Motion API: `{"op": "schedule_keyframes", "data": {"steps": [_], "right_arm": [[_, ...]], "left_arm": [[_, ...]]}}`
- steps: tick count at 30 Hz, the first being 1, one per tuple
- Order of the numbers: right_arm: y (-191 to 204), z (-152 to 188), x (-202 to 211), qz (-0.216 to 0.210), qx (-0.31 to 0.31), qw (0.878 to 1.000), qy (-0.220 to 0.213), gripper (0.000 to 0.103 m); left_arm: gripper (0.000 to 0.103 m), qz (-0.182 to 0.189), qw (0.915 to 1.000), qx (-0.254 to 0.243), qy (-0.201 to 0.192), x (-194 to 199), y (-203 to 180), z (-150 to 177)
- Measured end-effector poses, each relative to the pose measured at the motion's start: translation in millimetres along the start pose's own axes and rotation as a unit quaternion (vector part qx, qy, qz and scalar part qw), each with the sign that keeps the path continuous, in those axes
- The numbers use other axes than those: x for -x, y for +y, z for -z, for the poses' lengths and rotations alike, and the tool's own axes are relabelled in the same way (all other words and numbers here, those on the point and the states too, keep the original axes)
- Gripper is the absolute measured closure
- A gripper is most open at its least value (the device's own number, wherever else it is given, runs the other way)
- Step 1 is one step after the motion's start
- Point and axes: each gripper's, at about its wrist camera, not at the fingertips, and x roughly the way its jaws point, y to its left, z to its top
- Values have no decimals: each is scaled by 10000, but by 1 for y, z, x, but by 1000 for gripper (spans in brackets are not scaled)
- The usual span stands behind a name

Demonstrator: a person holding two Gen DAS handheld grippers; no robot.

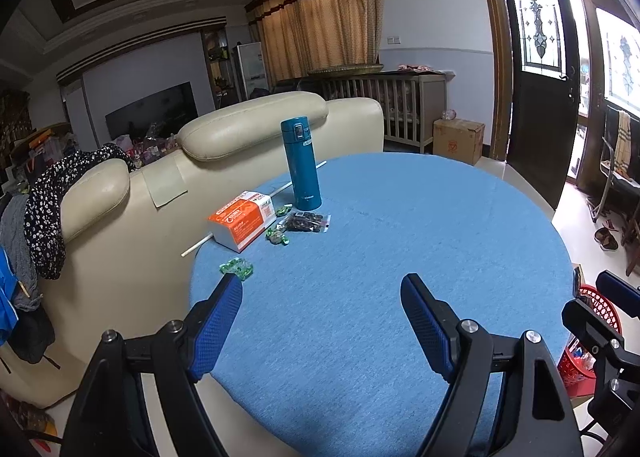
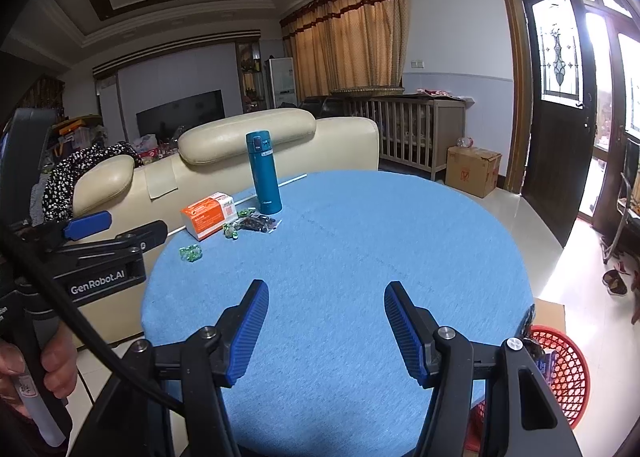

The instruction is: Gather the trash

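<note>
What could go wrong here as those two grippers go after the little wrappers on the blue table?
1. The green wrapper lies right at the table's edge by the sofa; a nudge from the open left gripper might push it off.
2. The other wrappers crowd the upright teal flask and orange box, so reaching in could tip the flask.

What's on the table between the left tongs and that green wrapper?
Nothing: only bare blue tablecloth lies between the open left tongs and the green wrapper, seen in the left wrist view.
</note>
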Motion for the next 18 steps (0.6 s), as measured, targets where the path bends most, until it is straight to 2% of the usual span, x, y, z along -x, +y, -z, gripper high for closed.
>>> {"op": "schedule_keyframes", "data": {"steps": [18], "right_arm": [[-4, 2, -5, -6, -78, 9999, 105, 39]], "left_arm": [[21, -16, 9999, 43, 91, -5, 4, 3]]}}
